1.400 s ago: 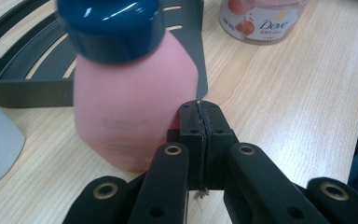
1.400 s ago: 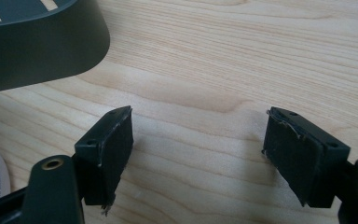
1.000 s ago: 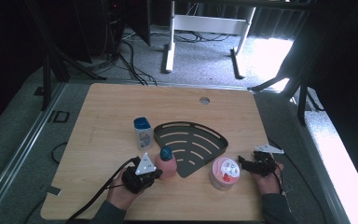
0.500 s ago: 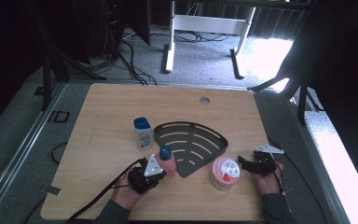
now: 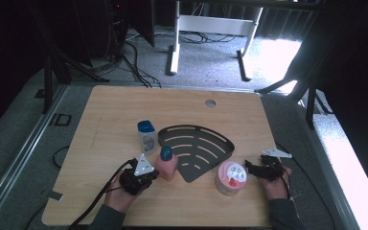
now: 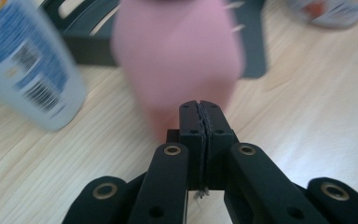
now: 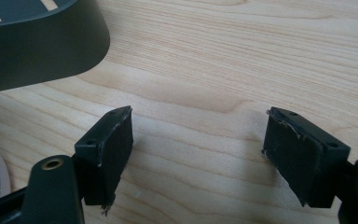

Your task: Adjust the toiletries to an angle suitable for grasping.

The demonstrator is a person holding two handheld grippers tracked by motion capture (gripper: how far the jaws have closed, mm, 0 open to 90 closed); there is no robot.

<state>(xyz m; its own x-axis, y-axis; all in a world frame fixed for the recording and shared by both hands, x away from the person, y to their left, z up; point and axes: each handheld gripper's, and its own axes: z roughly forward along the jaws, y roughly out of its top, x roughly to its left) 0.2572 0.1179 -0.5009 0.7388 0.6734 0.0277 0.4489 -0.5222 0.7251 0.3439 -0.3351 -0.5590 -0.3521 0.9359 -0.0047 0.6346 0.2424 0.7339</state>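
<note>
The wooden worktop [image 5: 124, 115] carried everything, and its near edge ran out of the high view, so both forearms were cut off at the bottom. Next biggest was the black slotted corner rack [image 5: 196, 148], lying flat ahead of and between the two tongs; in the right gripper view only a dark curved corner of it [image 7: 37, 46] poked in at the upper left.

The pink bottle [image 5: 166, 165] with the blue cap stood upright just in front of the left tongs [image 5: 148, 175]. In the left gripper view it was a blurry pink blob [image 6: 177, 56] with its top cut off by the frame, so I couldn't tell whether the tips actually touched it. Those left tongs were clenched tight, pads pressed together with nothing between them.

The white bottle [image 5: 146, 136] with a blue cap stood a bit beyond the left tongs, to their left in their own view, where its label [image 6: 28, 65] was smeared and unreadable. The round pink tub [image 5: 231, 177] with a printed lid sat just beside the right tongs [image 5: 251, 167], between them and the pink bottle. Its print was too small to read.

The right tongs were released, jaws wide apart over bare wood, gripping nothing, with a sliver of the tub's lid at the left edge of their view.
</note>
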